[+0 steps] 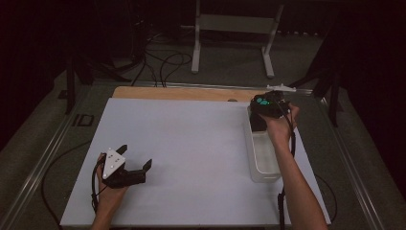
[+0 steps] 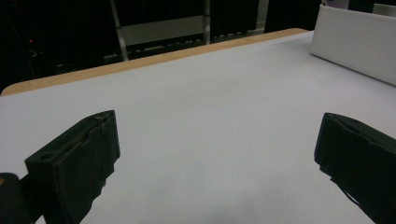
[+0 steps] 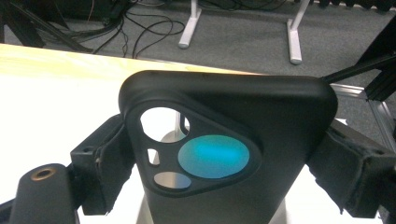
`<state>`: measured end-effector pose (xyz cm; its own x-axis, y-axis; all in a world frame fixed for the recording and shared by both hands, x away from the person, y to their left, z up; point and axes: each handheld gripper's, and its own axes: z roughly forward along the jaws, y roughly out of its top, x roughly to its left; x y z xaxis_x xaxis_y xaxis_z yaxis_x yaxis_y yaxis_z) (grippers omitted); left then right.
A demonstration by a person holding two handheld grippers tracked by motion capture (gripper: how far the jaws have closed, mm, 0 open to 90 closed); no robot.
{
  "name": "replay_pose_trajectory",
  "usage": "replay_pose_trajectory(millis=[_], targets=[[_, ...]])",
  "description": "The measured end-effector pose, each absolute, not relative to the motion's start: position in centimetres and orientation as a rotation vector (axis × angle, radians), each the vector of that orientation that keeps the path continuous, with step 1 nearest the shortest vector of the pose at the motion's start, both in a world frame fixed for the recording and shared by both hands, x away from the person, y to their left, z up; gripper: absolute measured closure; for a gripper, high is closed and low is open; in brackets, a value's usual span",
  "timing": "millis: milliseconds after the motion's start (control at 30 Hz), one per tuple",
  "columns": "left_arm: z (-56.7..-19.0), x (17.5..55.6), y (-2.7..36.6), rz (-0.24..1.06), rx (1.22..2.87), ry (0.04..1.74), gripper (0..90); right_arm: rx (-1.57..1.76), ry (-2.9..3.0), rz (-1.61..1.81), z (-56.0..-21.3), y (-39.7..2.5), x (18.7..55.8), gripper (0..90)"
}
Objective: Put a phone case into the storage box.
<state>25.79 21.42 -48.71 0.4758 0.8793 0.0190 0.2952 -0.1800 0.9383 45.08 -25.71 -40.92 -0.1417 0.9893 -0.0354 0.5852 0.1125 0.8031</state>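
Observation:
A black phone case (image 3: 261, 102) with a triangular camera cut-out stands upright between the jaws of my right gripper (image 3: 229, 163), which press on its two sides. The cut-out shows a teal patch. In the high view my right gripper (image 1: 269, 106) holds the case (image 1: 261, 101) over the far end of a clear plastic bin (image 1: 262, 163) at the table's right. My left gripper (image 1: 136, 156) rests low over the white table near the front left, jaws wide apart with nothing between them. In its own view my left gripper (image 2: 217, 149) faces bare table, the bin (image 2: 359, 42) far right.
The white table top (image 1: 191, 143) has a wooden strip (image 1: 182, 93) along its far edge. Beyond it on the floor stand white stand legs (image 1: 195, 52) and loose black cables (image 1: 163, 62). Metal rails (image 1: 48, 153) run along both sides of the table.

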Motion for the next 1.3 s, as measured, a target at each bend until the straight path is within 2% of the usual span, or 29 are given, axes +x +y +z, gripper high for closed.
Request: replay_pose_trajectory(millis=[1300], targets=[[-48.7,25.8,21.4,0.726,1.723,1.010,0.8,1.587,1.824,0.833,-43.1,-25.8,47.0,12.5]])
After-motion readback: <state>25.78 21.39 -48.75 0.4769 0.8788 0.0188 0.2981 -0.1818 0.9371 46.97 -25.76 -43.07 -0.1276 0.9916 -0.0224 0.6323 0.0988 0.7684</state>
